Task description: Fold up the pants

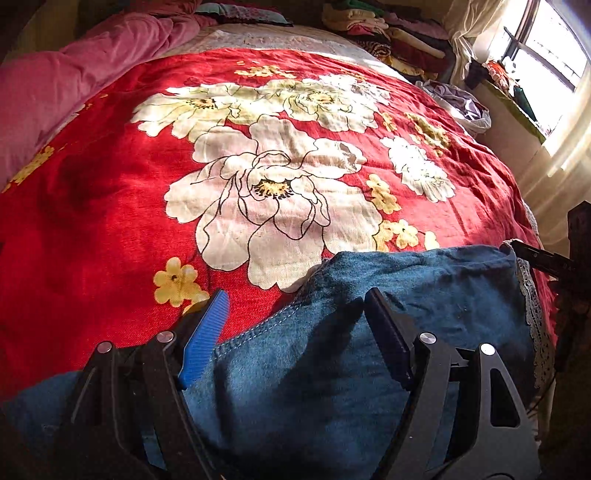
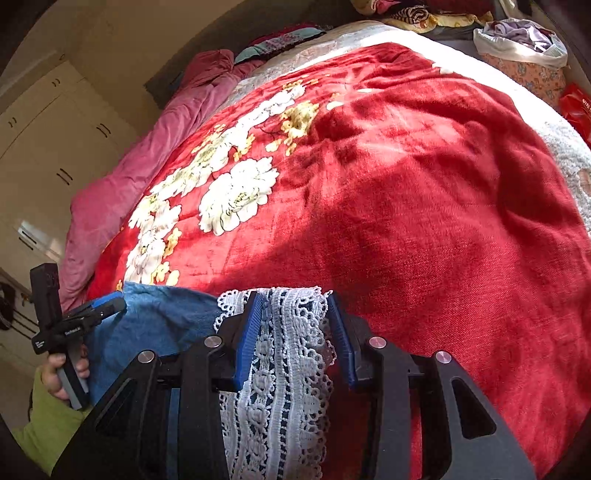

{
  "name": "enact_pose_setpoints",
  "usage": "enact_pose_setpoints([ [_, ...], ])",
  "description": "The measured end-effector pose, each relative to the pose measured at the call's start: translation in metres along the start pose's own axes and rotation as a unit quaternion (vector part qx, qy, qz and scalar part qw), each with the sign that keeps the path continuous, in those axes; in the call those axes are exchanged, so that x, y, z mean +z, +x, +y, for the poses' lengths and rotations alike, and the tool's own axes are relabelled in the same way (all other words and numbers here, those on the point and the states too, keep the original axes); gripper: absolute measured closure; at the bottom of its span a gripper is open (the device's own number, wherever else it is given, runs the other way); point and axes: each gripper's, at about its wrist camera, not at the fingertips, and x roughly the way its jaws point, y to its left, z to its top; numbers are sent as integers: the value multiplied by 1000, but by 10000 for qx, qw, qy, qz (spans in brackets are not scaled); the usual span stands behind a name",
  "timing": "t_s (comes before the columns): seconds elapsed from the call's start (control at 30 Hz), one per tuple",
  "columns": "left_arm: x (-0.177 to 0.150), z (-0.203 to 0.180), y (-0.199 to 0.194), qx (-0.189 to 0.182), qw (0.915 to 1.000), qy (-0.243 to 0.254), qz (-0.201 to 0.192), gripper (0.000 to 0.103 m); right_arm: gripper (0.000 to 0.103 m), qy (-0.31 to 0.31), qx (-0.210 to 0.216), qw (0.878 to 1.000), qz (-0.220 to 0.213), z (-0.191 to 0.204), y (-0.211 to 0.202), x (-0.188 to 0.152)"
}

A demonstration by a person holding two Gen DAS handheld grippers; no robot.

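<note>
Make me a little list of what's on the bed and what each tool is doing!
bed cover: red blanket with big white flowers
pants: blue denim pants with white lace trim, lying at the near edge of the bed
left tool: left tool open, fingers spread over the denim, not pinching it
right tool: right tool closed on the lace trim
beside the bed: pink quilt along one side, piled clothes at the far end
fold: not done yet

Home bedroom: bed under red floral blanket point(image 1: 110, 229), wardrobe point(image 2: 44, 147), window point(image 1: 550, 55).
</note>
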Motion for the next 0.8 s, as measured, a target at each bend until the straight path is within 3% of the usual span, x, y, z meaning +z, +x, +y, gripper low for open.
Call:
enact_pose_setpoints([
  [0.03, 1, 0, 5, -25, 10000, -41, 47, 36, 66, -22, 22, 10000, -11, 0, 1, -2],
  [0.1, 1, 0, 10, -101, 9998, -133, 74, 48, 69, -268, -31, 9996, -55, 3, 0, -5],
  [0.17, 0, -3, 8, -397, 9990, -181, 39, 94, 80, -425, -101, 9989, -147, 7, -2, -9],
  [0.2, -1, -5, 8, -579, 9980, -246, 57, 97, 82, -477, -115, 9985, -257, 8, -6, -11],
  [0.33, -2, -14, -8, -412, 9988, -57, -267, 99, 90, -694, 99, 9928, -975, 13, -39, -13],
  [0.4, 4, -11, -9, -378, 9987, -106, -334, 99, 90, -906, 69, 9900, -1080, 16, -45, -6],
  [0.6, 0, -3, 8, -185, 9991, -233, -292, 99, 90, -1090, -629, 9914, -349, 12, 3, 0],
  [0.73, -4, 0, 9, -129, 9990, -193, -374, 93, 88, -1107, -734, 9904, -375, 14, 4, -4],
  [0.8, -5, -1, 6, -40, 9990, -120, -434, 89, 79, -1118, -854, 9892, -419, 14, 1, -4],
])
